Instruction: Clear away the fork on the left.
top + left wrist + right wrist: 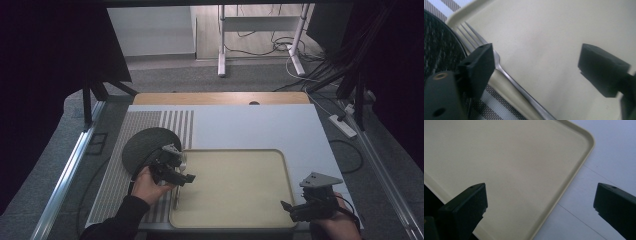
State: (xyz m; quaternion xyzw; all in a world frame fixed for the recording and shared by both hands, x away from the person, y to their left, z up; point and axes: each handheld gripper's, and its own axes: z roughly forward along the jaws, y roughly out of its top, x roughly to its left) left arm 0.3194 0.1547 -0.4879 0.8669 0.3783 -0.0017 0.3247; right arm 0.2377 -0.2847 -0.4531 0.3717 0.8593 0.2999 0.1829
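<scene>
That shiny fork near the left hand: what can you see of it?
The fork looks like polished metal, with long thin tines and a slim handle. It lies flat along the left rim of the beige tray, tines pointing away from the person, next to the dark round mat. The left gripper hovers over it, open.

A silver fork point(506, 75) lies flat along the left rim of a beige tray point(235, 220), tines toward the far corner; a dark round plate point(142, 145) rests just left of the tray on a striped mat point(115, 180).
</scene>
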